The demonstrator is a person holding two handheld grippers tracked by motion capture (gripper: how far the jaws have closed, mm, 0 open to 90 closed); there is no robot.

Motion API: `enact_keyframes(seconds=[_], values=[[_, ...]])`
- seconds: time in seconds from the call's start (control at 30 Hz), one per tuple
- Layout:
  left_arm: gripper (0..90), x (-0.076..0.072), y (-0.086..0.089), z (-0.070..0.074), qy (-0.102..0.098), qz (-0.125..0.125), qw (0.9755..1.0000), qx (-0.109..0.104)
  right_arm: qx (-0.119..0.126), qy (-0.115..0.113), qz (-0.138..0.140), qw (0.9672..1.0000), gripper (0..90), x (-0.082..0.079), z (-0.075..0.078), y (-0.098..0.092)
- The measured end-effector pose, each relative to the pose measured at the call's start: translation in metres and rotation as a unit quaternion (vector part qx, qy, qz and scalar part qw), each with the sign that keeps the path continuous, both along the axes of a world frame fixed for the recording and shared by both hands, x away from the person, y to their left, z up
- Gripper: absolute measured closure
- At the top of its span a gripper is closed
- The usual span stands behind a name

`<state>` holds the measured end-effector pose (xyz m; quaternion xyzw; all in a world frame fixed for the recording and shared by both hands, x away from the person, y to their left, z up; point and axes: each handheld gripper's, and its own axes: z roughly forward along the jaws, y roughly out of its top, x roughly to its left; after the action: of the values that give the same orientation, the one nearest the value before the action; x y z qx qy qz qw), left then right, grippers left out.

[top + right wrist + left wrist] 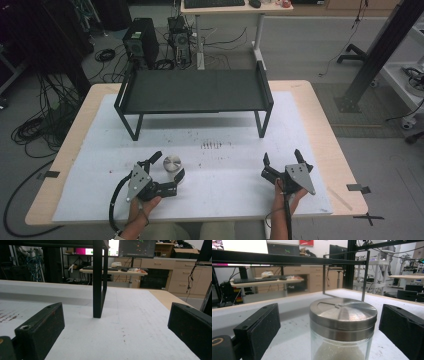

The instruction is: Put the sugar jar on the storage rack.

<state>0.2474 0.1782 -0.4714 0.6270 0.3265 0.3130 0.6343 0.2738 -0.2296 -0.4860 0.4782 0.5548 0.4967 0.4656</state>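
Note:
A glass jar [173, 167] with a brushed steel lid stands on the white mat, front left. In the left gripper view the jar [342, 327] holds a white powder and sits between the two black jaws, with gaps on both sides. My left gripper [169, 167] is open around it, held by a hand at the mat's near edge. My right gripper [281, 158] is open too, at the front right, with only bare mat between its jaws [117, 335].
A black low shelf [195, 90] on legs stands across the back of the mat; one of its legs [98, 290] rises ahead of the right gripper. A row of small dark marks [210, 145] lies mid-mat. The wooden table [327, 130] borders the mat.

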Motion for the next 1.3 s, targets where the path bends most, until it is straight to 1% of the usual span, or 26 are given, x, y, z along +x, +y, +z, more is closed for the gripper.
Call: enact_keyframes(seconds=[1.1,1.3], values=[[3.9,-0.0001,-0.0002,0.0000,-0.001,0.001,1.0000,0.001,-0.003,0.001,0.000,1.0000,0.7,0.0001,0.0001,0.0003],[6.3,-0.0001,-0.0002,0.0000,-0.001,0.001,1.0000,0.001,-0.004,0.001,0.000,1.0000,0.7,0.0002,0.0001,0.0004]])
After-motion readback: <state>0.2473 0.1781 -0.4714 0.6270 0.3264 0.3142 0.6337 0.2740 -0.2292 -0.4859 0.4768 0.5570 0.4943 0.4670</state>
